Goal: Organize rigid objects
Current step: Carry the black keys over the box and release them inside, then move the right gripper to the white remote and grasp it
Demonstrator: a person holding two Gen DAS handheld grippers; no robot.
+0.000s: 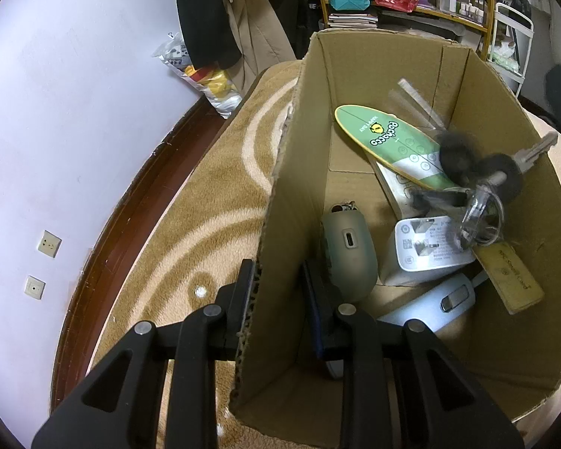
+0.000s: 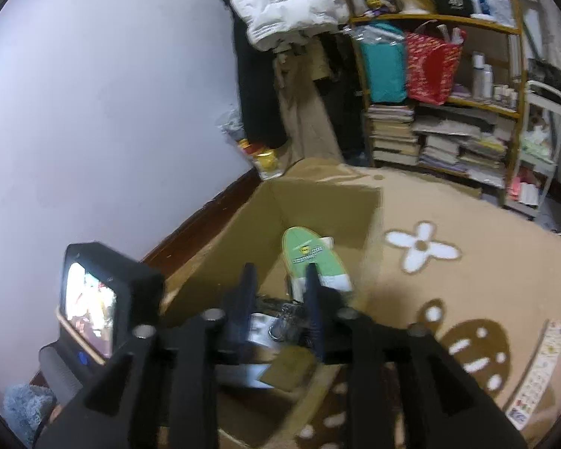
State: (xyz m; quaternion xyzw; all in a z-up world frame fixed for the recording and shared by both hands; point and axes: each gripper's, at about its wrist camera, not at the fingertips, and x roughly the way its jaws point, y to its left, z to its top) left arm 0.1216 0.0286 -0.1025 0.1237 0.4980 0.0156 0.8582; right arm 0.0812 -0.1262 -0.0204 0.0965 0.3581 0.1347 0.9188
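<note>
— Black gripper fingers are filling the bottom of both views. What is the left gripper doing?

— Its jaws are standing apart and straddling the near-left wall of the cardboard box: one finger is sitting outside over the carpet, the other inside. I cannot tell whether either finger is touching the wall.

— And the right gripper?

— It is hanging over the box's near edge with its jaws apart, nothing between them. That view is blurring.

— How much room is showing?

— The box is lying open-topped on the tan, fluffy carpet, near the carpet's left edge by the dark baseboard. To the right of the box, a wide stretch of carpet with white flower shapes is lying open, with a long printed strip near its right edge.

— What is sitting inside?

— Going by size: a green toy skateboard deck is leaning toward the far-right corner, printed with a yellow cartoon and lettering. A white square charger is resting plug-side up at the middle. A grey-green rounded case with a port is lying against the left wall. A pale blue mouse-like shell is lying at the near side. A wooden tag and a key with dark fuzzy pompoms are lying on top at the right.
</note>
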